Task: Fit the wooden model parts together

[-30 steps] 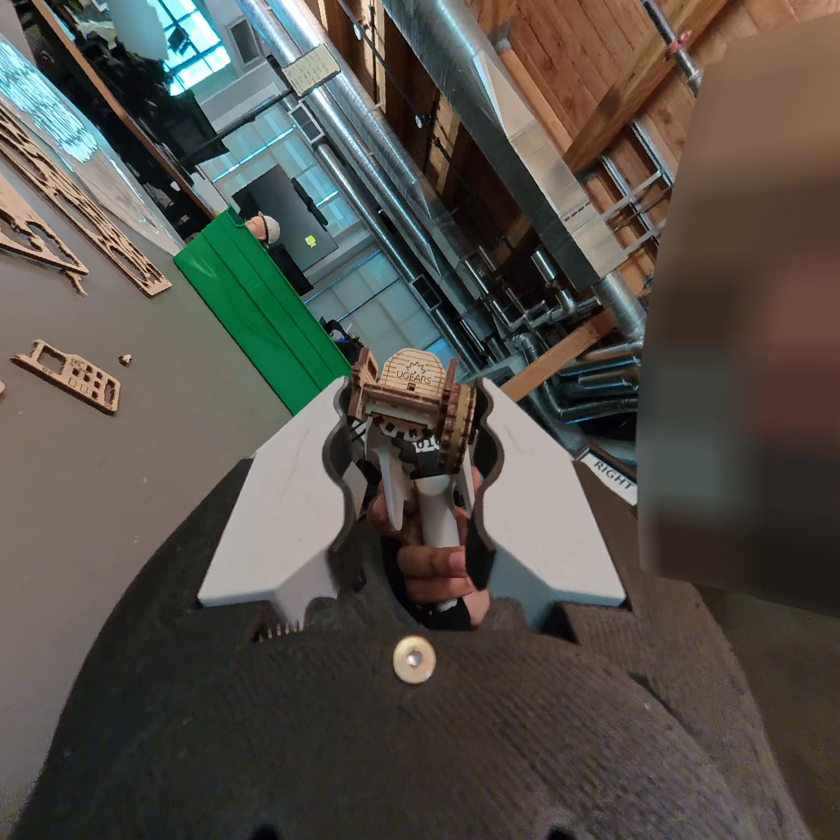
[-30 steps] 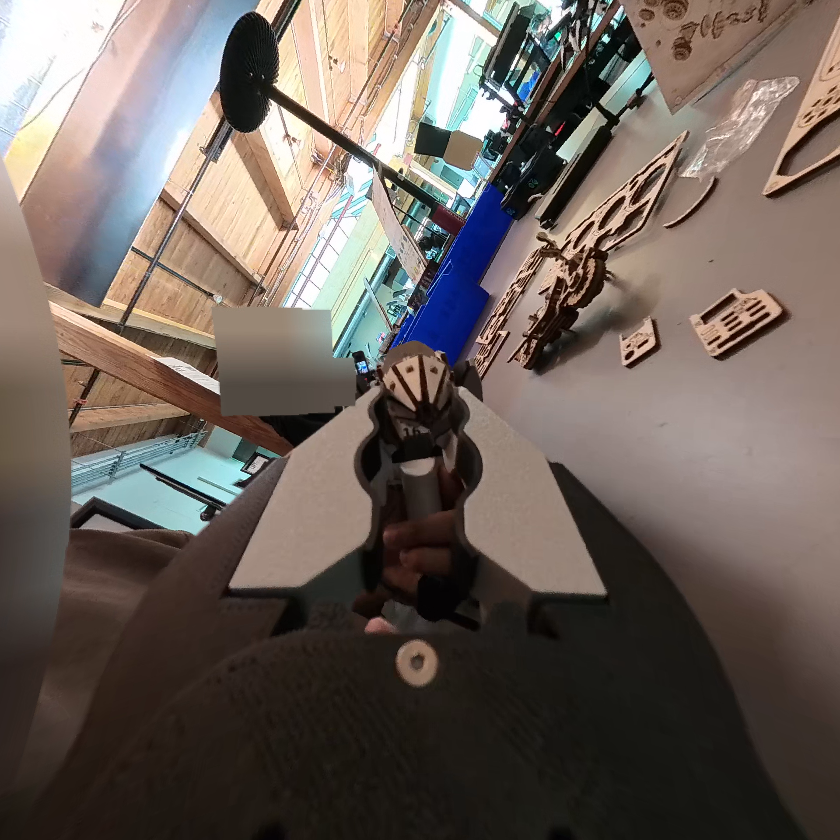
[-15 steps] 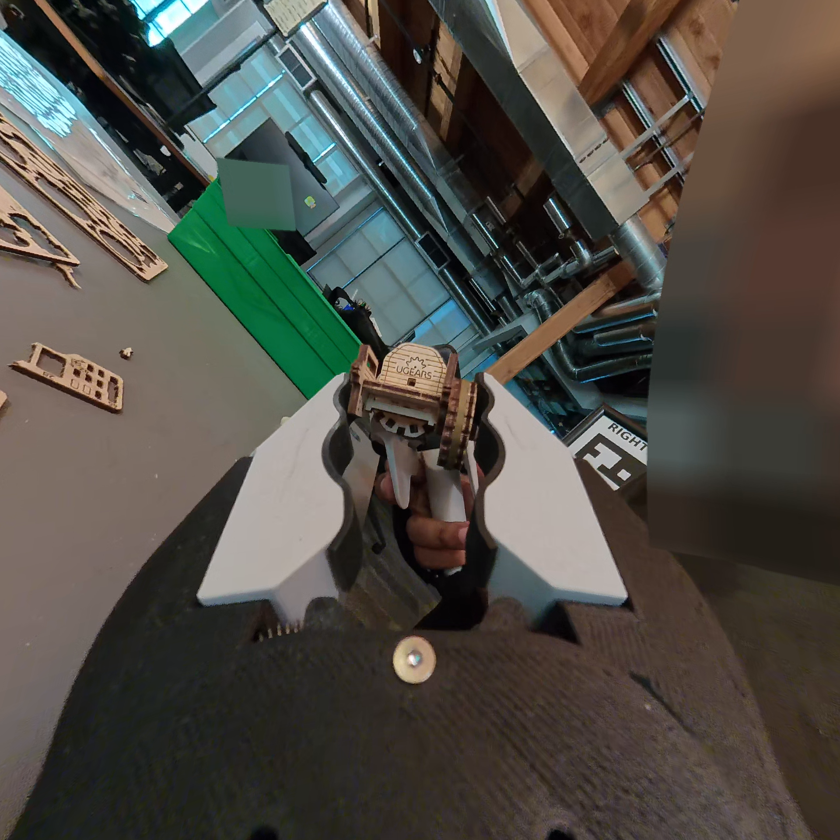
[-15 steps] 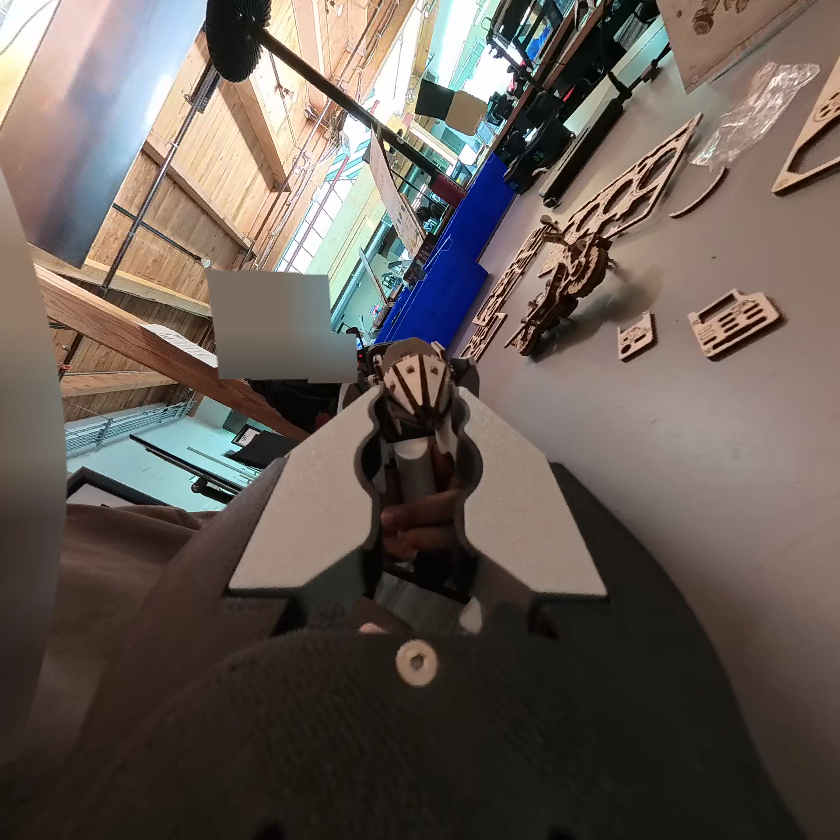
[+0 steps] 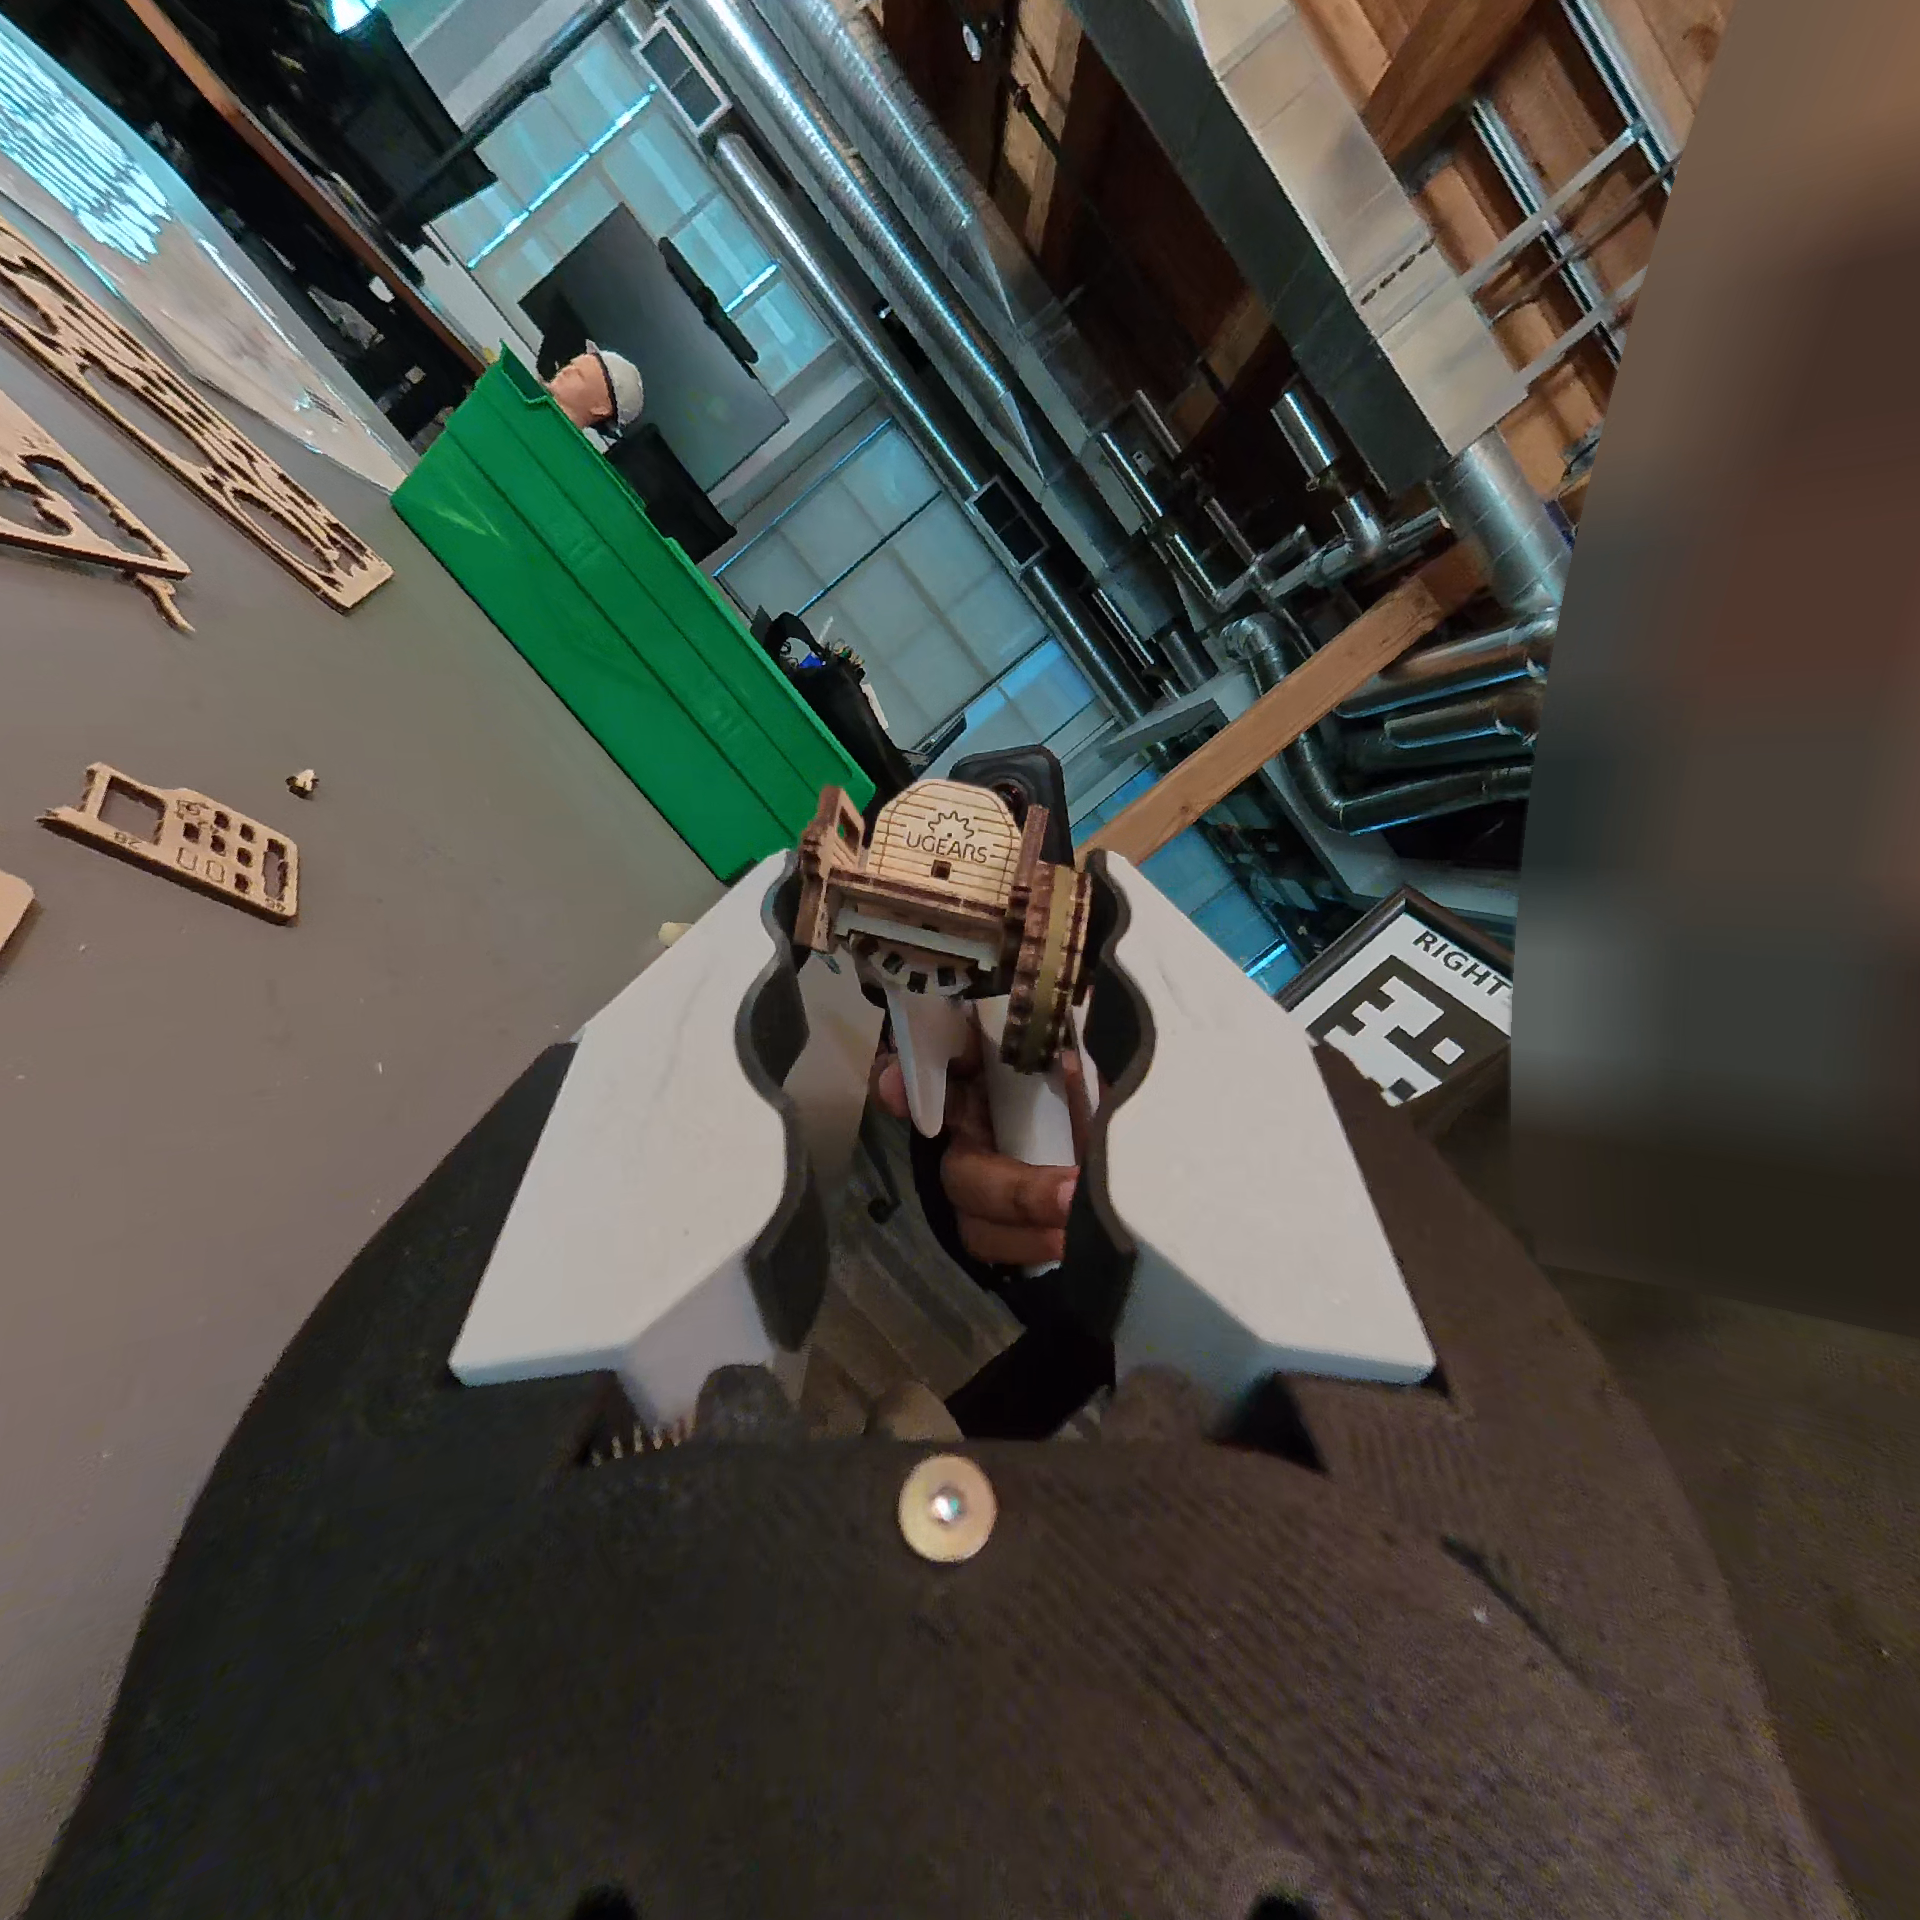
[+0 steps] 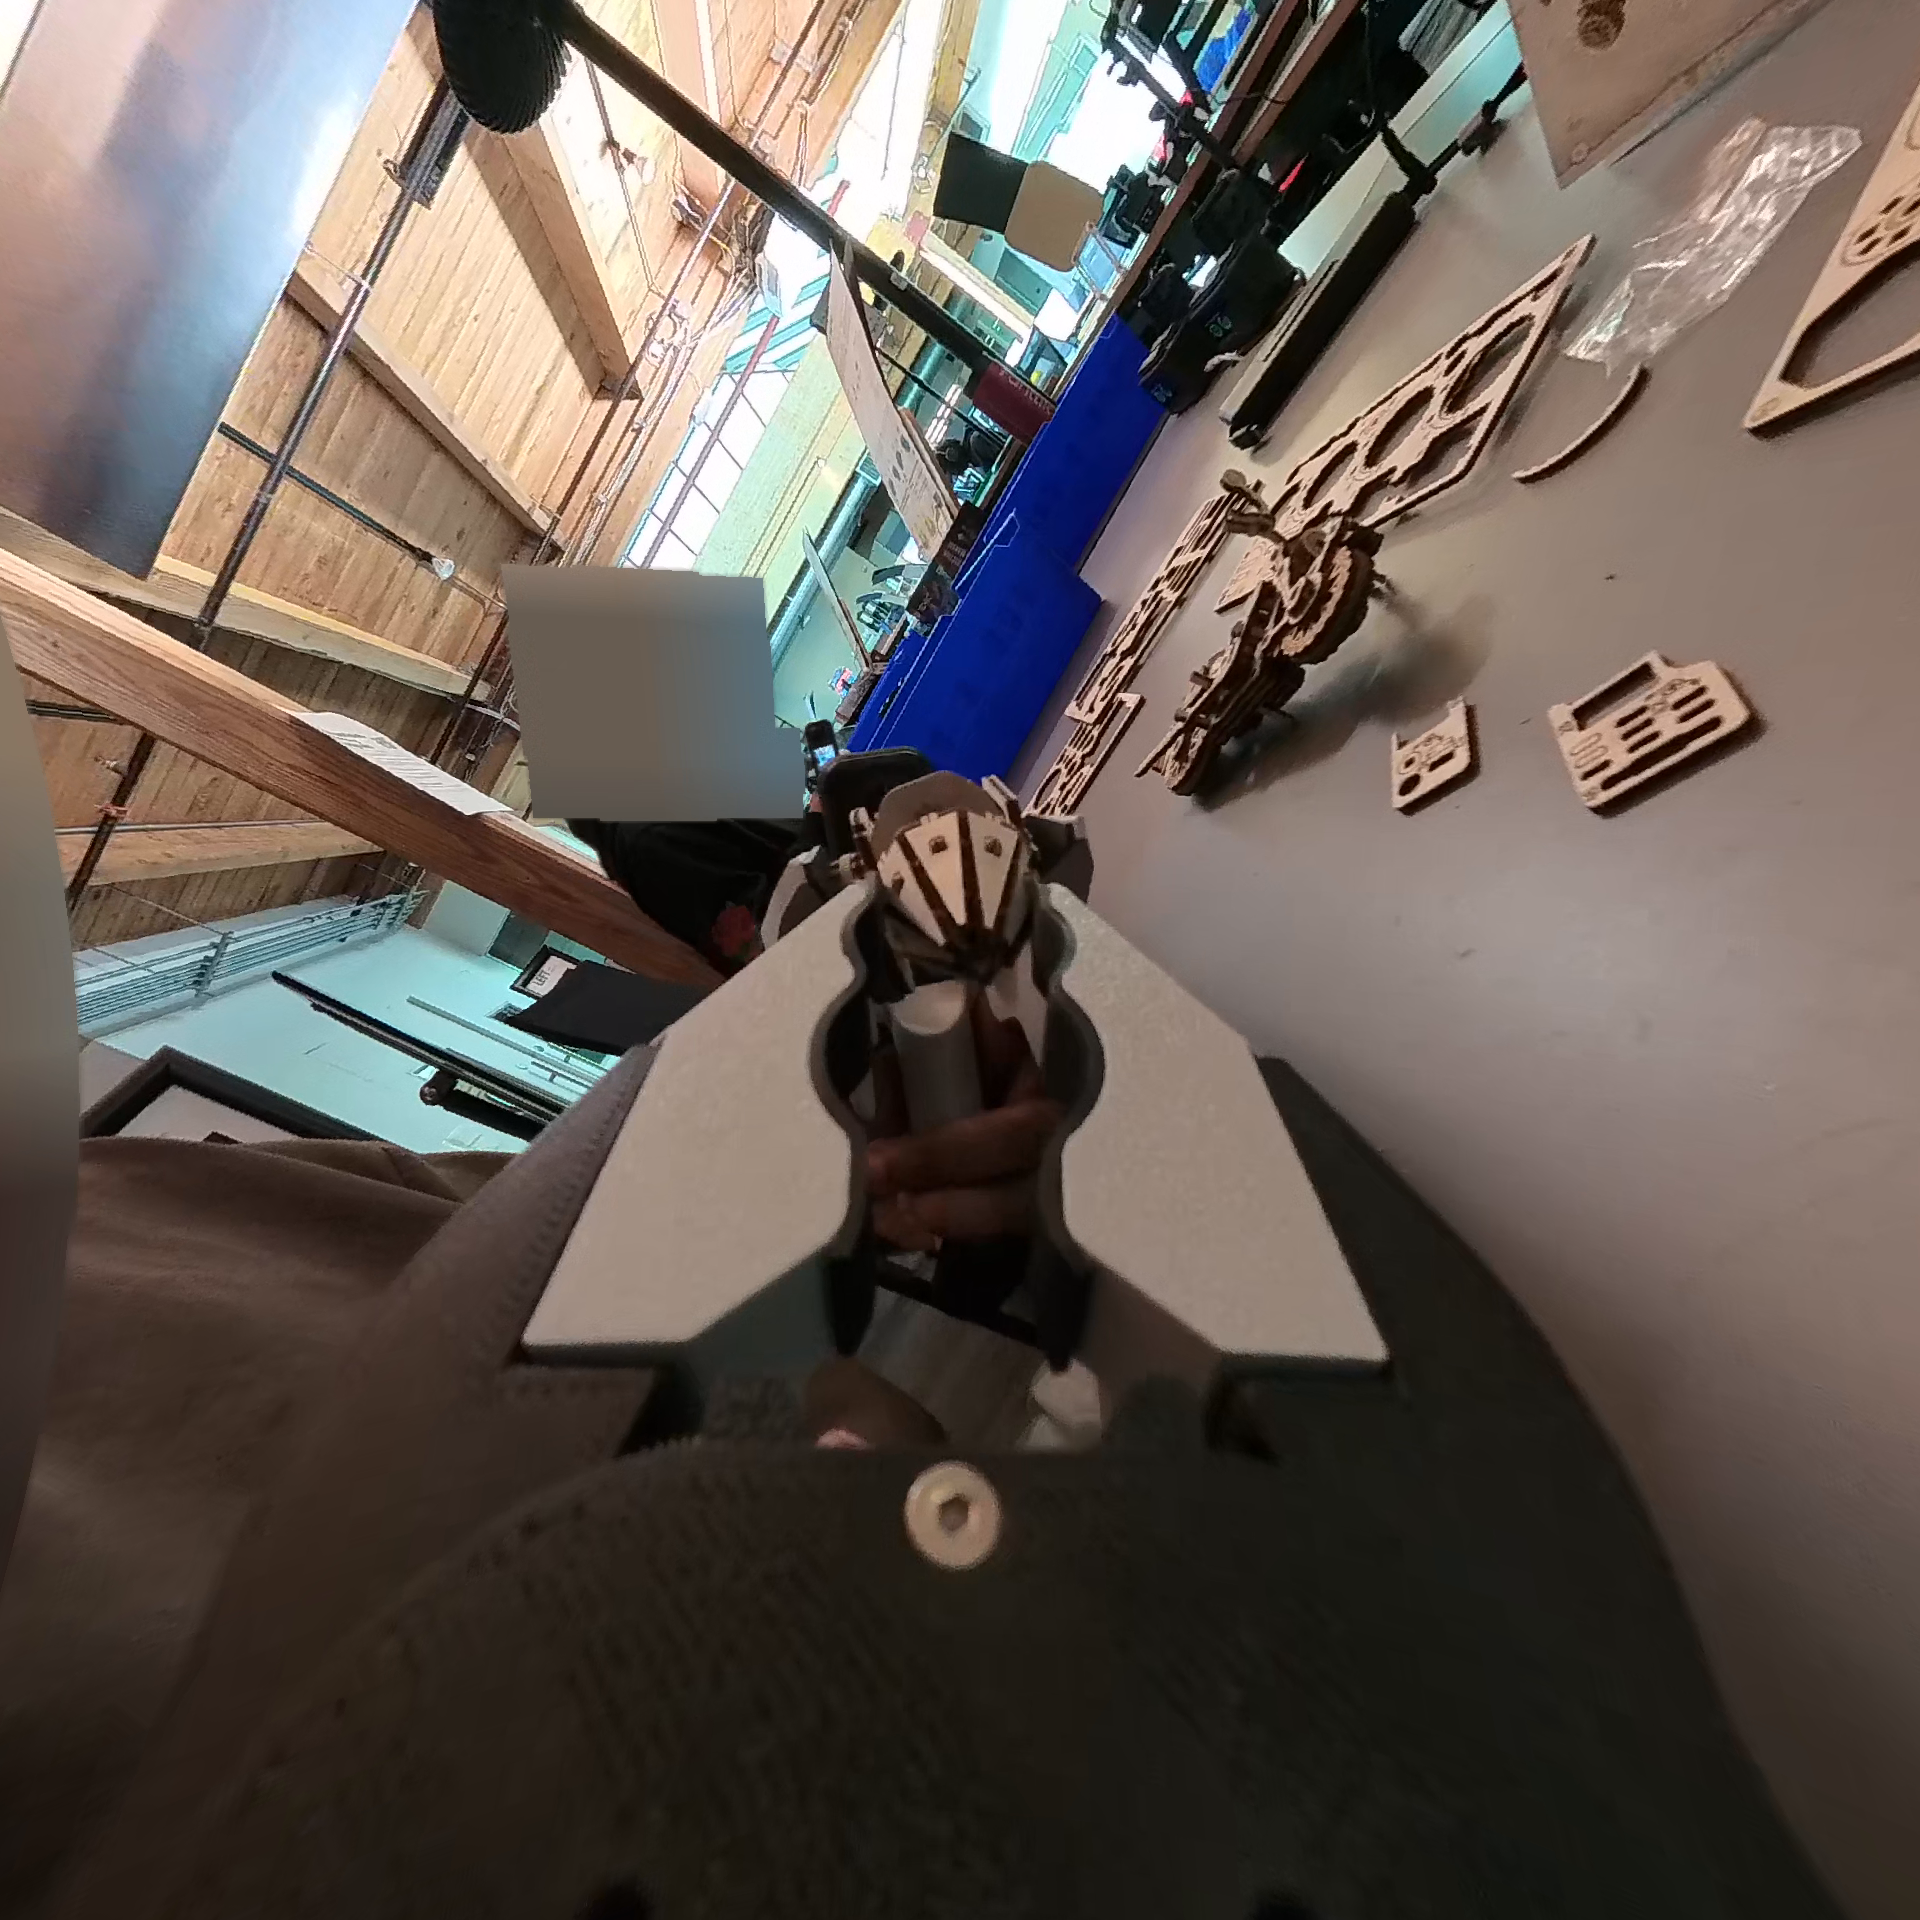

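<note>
My left gripper [image 5: 940,883] is shut on a small wooden block [image 5: 925,883] with an engraved arched plate and a gear wheel [image 5: 1049,966] on its right side. It holds the block in the air. My right gripper [image 6: 956,904] faces it head-on, shut on a wooden part with a fan-shaped slatted face [image 6: 951,883]. The two parts meet tip to tip between the grippers. In each view the other gripper's white handle [image 5: 1029,1112] and the hand on it [image 6: 956,1164] show behind the part. The joint itself is hidden.
A grey table [image 5: 312,1091] lies below. On it are punched wooden sheets [image 5: 187,457], a small punched frame [image 5: 177,847], a part-built wooden motorcycle model [image 6: 1268,644], two small frames [image 6: 1652,743] and a plastic bag [image 6: 1714,229]. A green bin [image 5: 613,634] and a blue bin [image 6: 997,644] stand at the table's edges. Only a small space, under 4 cm, lies between the two pairs of fingers.
Both grippers have stayed shut on their parts, pressed together. The pair has turned and shifted slightly, so the background has slid and a black-and-white marker plate has come into the left view.
</note>
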### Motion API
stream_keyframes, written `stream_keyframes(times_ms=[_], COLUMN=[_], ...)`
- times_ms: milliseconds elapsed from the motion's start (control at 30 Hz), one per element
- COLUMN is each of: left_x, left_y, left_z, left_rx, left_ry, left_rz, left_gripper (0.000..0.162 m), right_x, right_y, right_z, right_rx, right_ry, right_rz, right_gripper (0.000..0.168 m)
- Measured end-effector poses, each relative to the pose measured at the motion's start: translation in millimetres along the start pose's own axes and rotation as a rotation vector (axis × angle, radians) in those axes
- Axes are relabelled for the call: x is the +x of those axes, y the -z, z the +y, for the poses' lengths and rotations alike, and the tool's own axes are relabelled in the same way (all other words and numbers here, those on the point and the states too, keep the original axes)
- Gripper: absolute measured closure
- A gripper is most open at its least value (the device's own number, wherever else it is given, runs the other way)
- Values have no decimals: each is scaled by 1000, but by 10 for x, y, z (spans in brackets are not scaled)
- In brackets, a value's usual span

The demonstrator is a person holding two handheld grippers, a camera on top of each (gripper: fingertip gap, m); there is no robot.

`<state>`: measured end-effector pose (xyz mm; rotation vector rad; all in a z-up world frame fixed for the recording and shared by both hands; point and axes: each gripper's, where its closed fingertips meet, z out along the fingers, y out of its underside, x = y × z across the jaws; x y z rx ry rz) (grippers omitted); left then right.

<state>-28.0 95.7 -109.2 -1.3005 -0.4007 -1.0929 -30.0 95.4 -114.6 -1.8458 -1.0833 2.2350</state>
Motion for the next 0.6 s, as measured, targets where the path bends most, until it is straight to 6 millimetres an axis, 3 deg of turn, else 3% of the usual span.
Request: stream_keyframes(times_ms=[367,600], left_x=[43,78], left_y=[7,73], left_z=[-44,-181], left_rx=[32,114], left_ry=[91,228], left_rz=[49,130], left_gripper=[111,111], right_x=[-56,-109], right_y=[-8,50], right_z=[-9,-109], right_rx=[7,26], right_ry=[12,61], right_rz=[-33,-43], right_gripper=[140,119])
